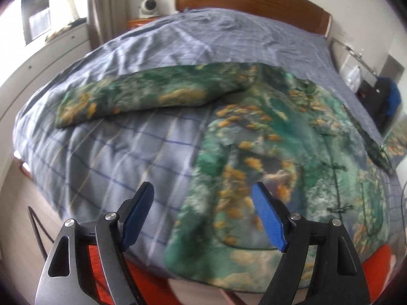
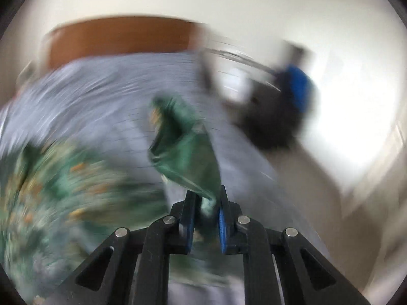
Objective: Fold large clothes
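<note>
While the green patterned jacket (image 1: 287, 157) is lying spread front-up across the near right part of the bed (image 1: 127, 132), the right gripper (image 2: 206, 195) is pinching a bunched end of its fabric, which looks like the right sleeve, though heavy blur is hiding the detail. Its jaws are closing tight on that cloth. The left gripper (image 1: 202, 193) is hovering above the bed's near edge with its jaws standing wide apart and nothing between them, just beside the jacket's lower left hem. The left sleeve (image 1: 152, 96) is stretching out flat toward the left side of the bed. The jacket is looking thick and padded, soft but bulky, so it is likely sagging and resisting sharp creases; taking hold at cuffs, hem corners or shoulder seams seems best.
</note>
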The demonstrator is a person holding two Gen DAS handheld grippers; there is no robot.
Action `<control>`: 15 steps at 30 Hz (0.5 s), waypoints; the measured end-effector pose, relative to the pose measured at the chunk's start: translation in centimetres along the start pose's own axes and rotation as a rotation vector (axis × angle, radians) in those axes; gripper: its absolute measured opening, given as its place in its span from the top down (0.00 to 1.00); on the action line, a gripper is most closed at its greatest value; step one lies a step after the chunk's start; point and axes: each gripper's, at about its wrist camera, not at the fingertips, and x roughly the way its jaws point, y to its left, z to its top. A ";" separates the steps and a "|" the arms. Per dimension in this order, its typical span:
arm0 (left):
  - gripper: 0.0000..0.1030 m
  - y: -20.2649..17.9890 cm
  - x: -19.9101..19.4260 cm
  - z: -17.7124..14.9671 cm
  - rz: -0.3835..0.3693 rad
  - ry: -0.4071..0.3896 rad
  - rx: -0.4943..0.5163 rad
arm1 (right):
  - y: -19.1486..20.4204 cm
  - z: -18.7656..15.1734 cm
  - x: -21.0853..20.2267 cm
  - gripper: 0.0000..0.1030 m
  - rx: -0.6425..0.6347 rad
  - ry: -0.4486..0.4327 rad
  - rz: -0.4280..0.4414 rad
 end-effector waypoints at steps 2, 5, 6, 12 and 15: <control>0.20 -0.8 0.6 -0.1 -0.013 0.005 0.013 | -7.6 -2.0 0.6 0.77 0.160 0.063 -0.113; 0.20 -1.8 1.8 -0.5 -0.015 0.031 0.026 | -15.1 -6.6 2.4 0.43 0.323 0.223 -0.200; 0.20 -2.0 2.0 -0.7 -0.013 0.039 0.028 | -16.8 -8.2 2.5 0.43 0.372 0.257 -0.194; 0.20 -2.7 1.4 -1.0 -0.014 0.032 0.056 | -15.5 -13.1 -1.9 0.43 0.375 0.266 -0.048; 0.16 -3.5 0.5 -0.7 -0.038 0.005 0.072 | -9.9 -14.4 -6.0 0.43 0.291 0.236 0.169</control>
